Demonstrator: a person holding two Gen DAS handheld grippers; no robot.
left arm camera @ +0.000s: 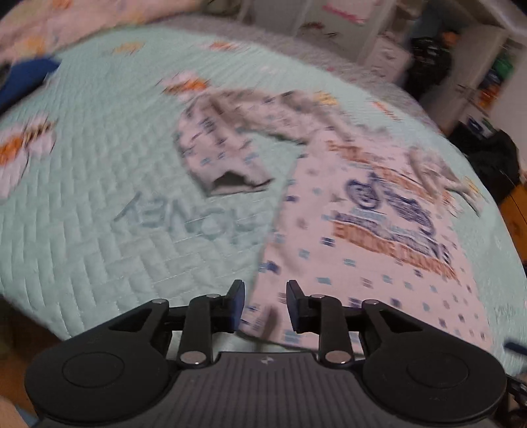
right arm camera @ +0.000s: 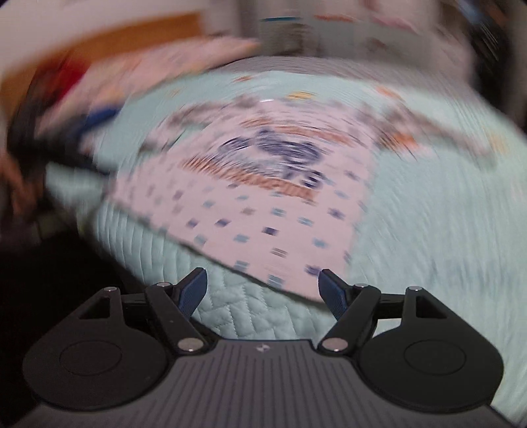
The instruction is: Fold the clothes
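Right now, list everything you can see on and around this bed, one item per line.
shirt: one, pale pink with small blue squares and a blue and orange print, spread flat on the bed, one sleeve out to the side
bedspread: one, mint green, quilted, covering the bed
blanket: one, pink patterned, bunched at the far edge of the bed
blue cloth: one, dark blue, far corner, too blurred to identify
shelves: white, cluttered, beyond the bed
left gripper: one, black, jaws apart above the shirt hem
right gripper: one, black, jaws wide, empty, near the shirt's corner
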